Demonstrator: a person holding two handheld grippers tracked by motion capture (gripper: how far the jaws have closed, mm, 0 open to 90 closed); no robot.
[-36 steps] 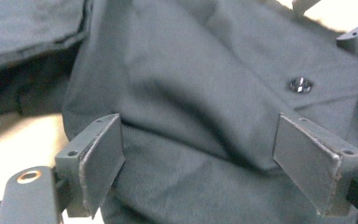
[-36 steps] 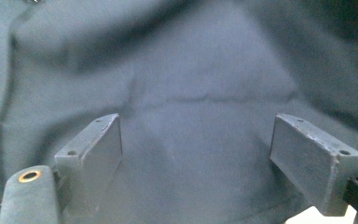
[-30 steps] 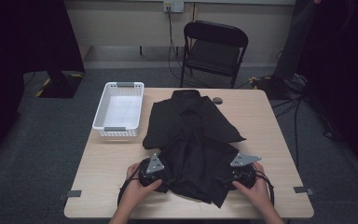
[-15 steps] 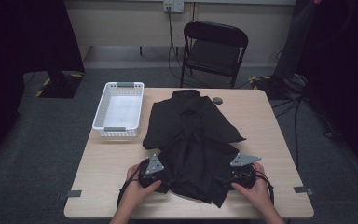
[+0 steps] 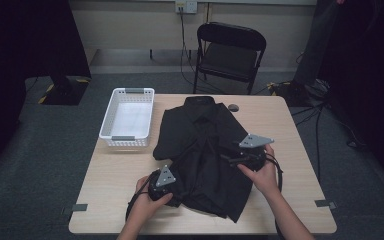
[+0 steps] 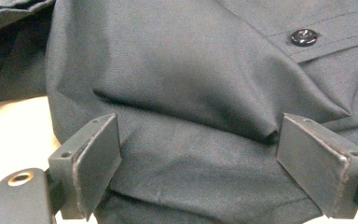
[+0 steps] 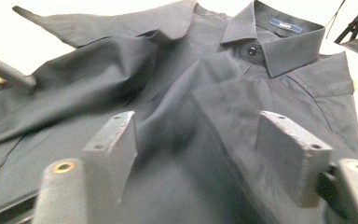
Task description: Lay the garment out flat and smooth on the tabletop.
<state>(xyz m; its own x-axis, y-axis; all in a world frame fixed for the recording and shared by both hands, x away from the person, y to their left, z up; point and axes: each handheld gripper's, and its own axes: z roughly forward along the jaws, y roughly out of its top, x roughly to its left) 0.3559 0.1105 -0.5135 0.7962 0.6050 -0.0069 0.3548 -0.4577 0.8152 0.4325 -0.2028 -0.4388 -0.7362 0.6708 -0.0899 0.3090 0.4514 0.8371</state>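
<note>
Shirt half folded: near hem bunched, collar flat at far end. Left gripper and right gripper both spread wide, grasping nothing. Basket unused.

We see the shirt as matt black woven cloth, smooth with soft creases; its button looks like glossy dark plastic. The bench has a pale wood-look top, smooth and matt. The basket is white plastic with a slotted wall. On the left hand-held gripper we note matt dark pads with scuffed edges, and the same on the right hand-held gripper. The chair looks like black painted metal.
</note>
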